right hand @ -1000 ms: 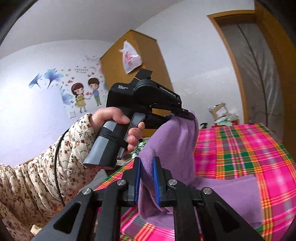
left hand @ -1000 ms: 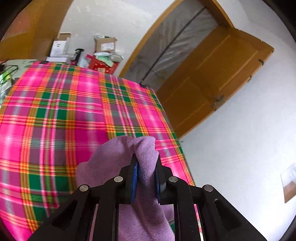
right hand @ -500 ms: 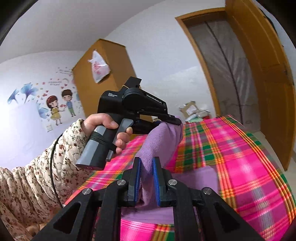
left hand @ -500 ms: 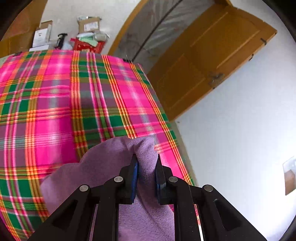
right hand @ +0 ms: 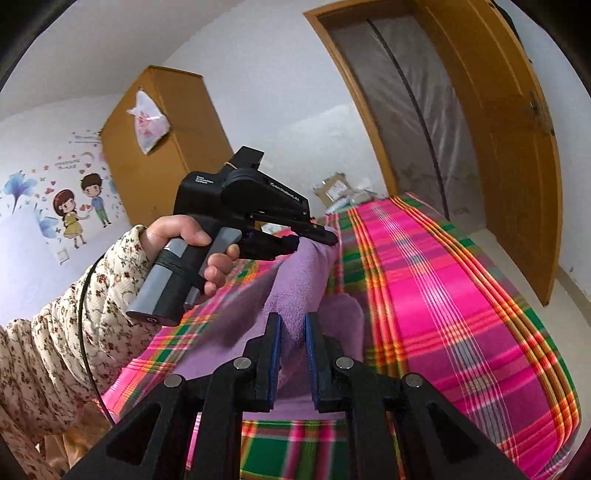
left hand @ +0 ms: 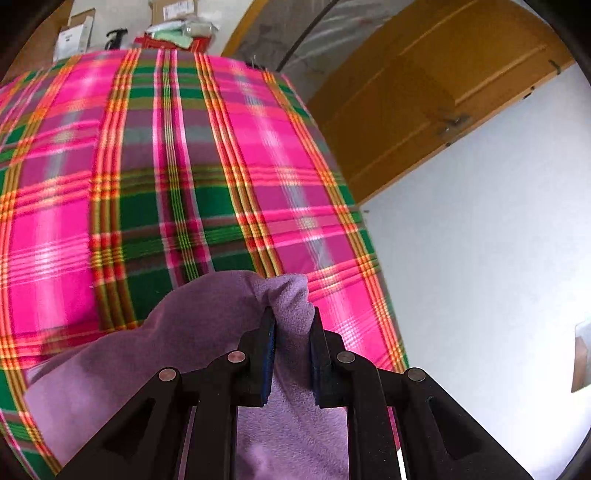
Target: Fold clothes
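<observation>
Purple fleece garment point(left hand: 207, 332), soft and limp, hung pinched between left gripper point(left hand: 291, 332) and right gripper point(right hand: 292, 336) fingers, gripped best at edges.

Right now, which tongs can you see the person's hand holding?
The left tongs: in the right wrist view a hand in a flowery sleeve grips their grey handle. Both tongs pinch the purple cloth, but the right tongs show no hand.

purple garment point(left hand: 207, 332) cut off at bottom edge, plaid blanket point(left hand: 155, 177) motion-blurred, far boxes point(left hand: 177, 7) cropped
</observation>
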Action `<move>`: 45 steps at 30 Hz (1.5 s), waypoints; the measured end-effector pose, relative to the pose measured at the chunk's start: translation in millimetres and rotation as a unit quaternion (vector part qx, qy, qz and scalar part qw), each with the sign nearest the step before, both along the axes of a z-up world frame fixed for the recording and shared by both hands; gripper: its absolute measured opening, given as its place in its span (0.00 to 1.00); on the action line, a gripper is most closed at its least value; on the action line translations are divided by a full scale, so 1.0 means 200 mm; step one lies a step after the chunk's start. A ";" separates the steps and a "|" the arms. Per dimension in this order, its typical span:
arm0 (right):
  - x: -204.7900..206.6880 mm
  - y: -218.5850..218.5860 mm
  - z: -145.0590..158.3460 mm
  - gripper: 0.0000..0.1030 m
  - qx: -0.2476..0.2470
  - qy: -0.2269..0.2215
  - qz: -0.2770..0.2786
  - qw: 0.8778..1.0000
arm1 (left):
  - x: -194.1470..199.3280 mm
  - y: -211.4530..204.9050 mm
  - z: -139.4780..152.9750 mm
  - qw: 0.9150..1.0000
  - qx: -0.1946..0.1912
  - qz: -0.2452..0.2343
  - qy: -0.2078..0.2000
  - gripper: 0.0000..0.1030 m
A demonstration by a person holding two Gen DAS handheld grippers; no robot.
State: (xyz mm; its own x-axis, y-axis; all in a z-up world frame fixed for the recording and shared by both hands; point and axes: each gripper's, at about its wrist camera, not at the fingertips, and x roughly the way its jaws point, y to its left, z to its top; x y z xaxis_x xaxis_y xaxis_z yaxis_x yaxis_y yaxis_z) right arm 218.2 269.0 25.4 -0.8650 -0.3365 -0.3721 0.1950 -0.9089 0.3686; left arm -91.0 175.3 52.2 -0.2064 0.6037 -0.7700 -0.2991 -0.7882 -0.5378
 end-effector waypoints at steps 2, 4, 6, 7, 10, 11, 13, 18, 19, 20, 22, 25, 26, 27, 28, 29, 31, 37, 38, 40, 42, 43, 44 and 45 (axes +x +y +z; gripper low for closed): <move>-0.02 0.02 -0.03 0.13 0.000 -0.010 -0.006 1.000 | -0.02 0.02 -0.05 1.000 -0.004 -0.001 -0.010 0.16; -0.04 0.04 -0.07 0.13 0.000 -0.020 -0.012 1.000 | -0.04 0.03 -0.09 1.000 -0.007 -0.001 -0.020 0.16; -0.05 0.06 -0.10 0.13 0.000 -0.030 -0.017 0.999 | -0.06 0.04 -0.13 1.000 -0.008 -0.002 -0.030 0.17; -0.06 0.07 -0.12 0.13 0.001 -0.036 -0.020 0.999 | -0.06 0.05 -0.13 0.999 -0.010 -0.007 -0.031 0.18; -0.07 0.08 -0.15 0.13 0.002 -0.047 -0.024 0.999 | -0.06 0.06 -0.12 0.999 -0.018 -0.022 -0.024 0.19; -0.08 0.08 -0.16 0.13 0.003 -0.050 -0.024 0.998 | -0.05 0.07 -0.11 0.999 -0.018 -0.026 -0.021 0.23; -0.08 0.09 -0.19 0.13 0.002 -0.058 -0.025 0.998 | -0.05 0.05 -0.10 0.999 -0.011 -0.028 -0.023 0.23; -0.09 0.13 -0.26 0.14 -0.010 -0.081 -0.031 0.996 | 0.00 -0.02 -0.05 0.999 0.008 -0.031 -0.007 0.23; -0.08 0.14 -0.26 0.14 -0.011 -0.084 -0.037 0.996 | 0.01 -0.05 -0.03 0.999 0.012 -0.031 -0.002 0.23; -0.08 0.15 -0.27 0.14 -0.011 -0.087 -0.043 0.995 | 0.03 -0.08 -0.02 1.000 0.012 -0.029 0.001 0.23; -0.07 0.17 -0.28 0.14 -0.012 -0.094 -0.056 0.994 | 0.06 -0.13 0.00 1.000 0.008 -0.020 0.011 0.23; -0.06 0.21 -0.28 0.14 -0.016 -0.101 -0.071 0.992 | 0.10 -0.23 0.01 1.000 0.014 -0.003 0.019 0.23; -0.06 0.22 -0.28 0.14 -0.018 -0.103 -0.075 0.992 | 0.12 -0.27 0.01 1.000 0.019 0.003 0.020 0.23; -0.06 0.23 -0.27 0.14 -0.020 -0.105 -0.078 0.991 | 0.14 -0.31 0.01 0.999 0.024 0.010 0.020 0.23; -0.06 0.24 -0.27 0.14 -0.021 -0.105 -0.080 0.991 | 0.16 -0.35 0.01 0.999 0.022 0.018 0.023 0.23; -0.07 0.23 -0.25 0.14 -0.016 -0.102 -0.079 0.992 | 0.18 -0.40 0.01 0.999 0.020 0.026 0.027 0.23; -0.08 0.19 -0.21 0.14 -0.001 -0.091 -0.072 0.993 | 0.23 -0.47 0.01 0.999 0.020 0.037 0.033 0.23; -0.14 0.07 -0.17 0.14 0.050 -0.073 -0.020 0.996 | 0.33 -0.61 -0.05 0.997 0.007 0.062 0.040 0.23; -0.15 0.05 -0.18 0.14 0.058 -0.078 -0.016 0.995 | 0.35 -0.62 -0.07 0.997 0.003 0.059 0.040 0.23; -0.15 0.02 -0.22 0.14 0.075 -0.088 -0.010 0.993 | 0.37 -0.63 -0.09 0.998 0.005 0.054 0.040 0.23; -0.16 -0.01 -0.25 0.15 0.092 -0.098 -0.003 0.991 | 0.38 -0.64 -0.10 0.997 0.007 0.052 0.047 0.23; -0.16 -0.01 -0.27 0.15 0.097 -0.100 -0.001 0.990 | 0.38 -0.64 -0.11 0.997 0.010 0.052 0.046 0.23; -0.14 -0.01 -0.27 0.16 0.099 -0.098 -0.001 0.990 | 0.37 -0.65 -0.12 0.997 0.014 0.054 0.044 0.23; -0.13 0.00 -0.28 0.17 0.102 -0.097 -0.002 0.990 | 0.37 -0.65 -0.13 0.997 0.018 0.057 0.042 0.24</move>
State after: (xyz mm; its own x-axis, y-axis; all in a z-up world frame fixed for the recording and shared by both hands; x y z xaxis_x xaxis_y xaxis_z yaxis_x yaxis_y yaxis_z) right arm 192.5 268.6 -30.1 -0.7715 -0.2334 -0.5919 0.1344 -0.9691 0.2069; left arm -17.9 45.5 27.2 -0.3374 0.6002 -0.7252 -0.2545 -0.7999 -0.5436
